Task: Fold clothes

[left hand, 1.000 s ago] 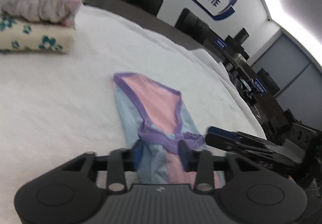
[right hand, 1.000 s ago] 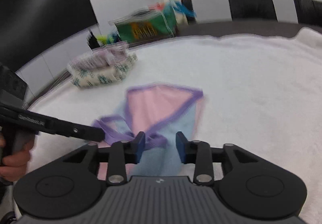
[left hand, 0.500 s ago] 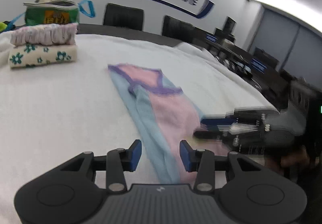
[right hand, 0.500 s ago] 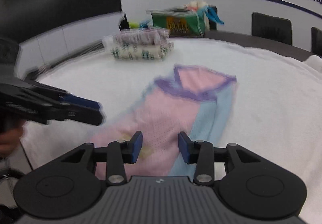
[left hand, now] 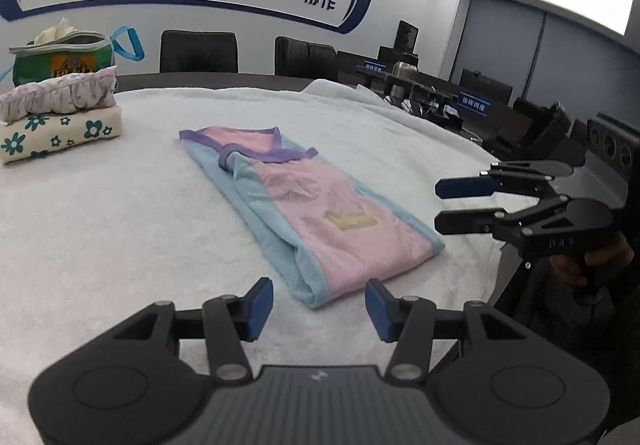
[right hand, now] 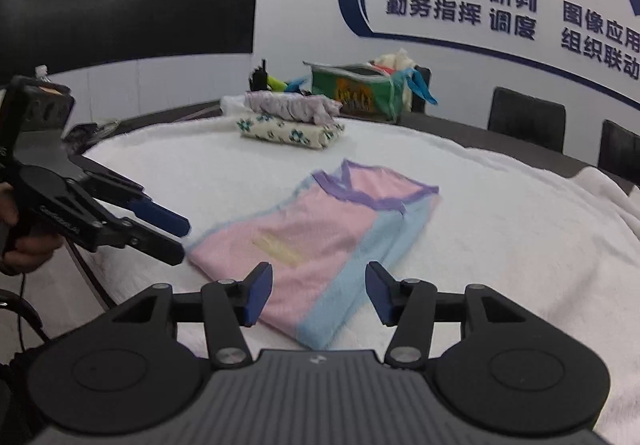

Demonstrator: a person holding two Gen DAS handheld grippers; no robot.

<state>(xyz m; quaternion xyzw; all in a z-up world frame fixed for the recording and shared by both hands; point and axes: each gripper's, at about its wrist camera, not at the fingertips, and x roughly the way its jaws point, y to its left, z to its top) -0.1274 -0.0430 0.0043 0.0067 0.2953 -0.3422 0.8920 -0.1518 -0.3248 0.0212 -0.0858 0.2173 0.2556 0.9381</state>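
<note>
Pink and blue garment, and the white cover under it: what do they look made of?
The pink and blue garment looks like a soft knit, probably cotton or a blend: matte, limp, lying flat, with purple ribbed-looking trim. The exact fibre is unclear. The white cover looks like terry or fleece: a fuzzy, nubbly matte pile, bunched in thick folds at the far edge.

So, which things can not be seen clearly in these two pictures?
- Underside and inner layers of the pink and blue garment: covered by its own folds, both views.
- Yellow mark on the garment: too small and soft to read.
- Contents of the green bag: mostly hidden by its walls.
- Items behind the folded stack, right wrist view: hidden and small.
- White cloth-covered table: near edge hidden by the left gripper.
</note>
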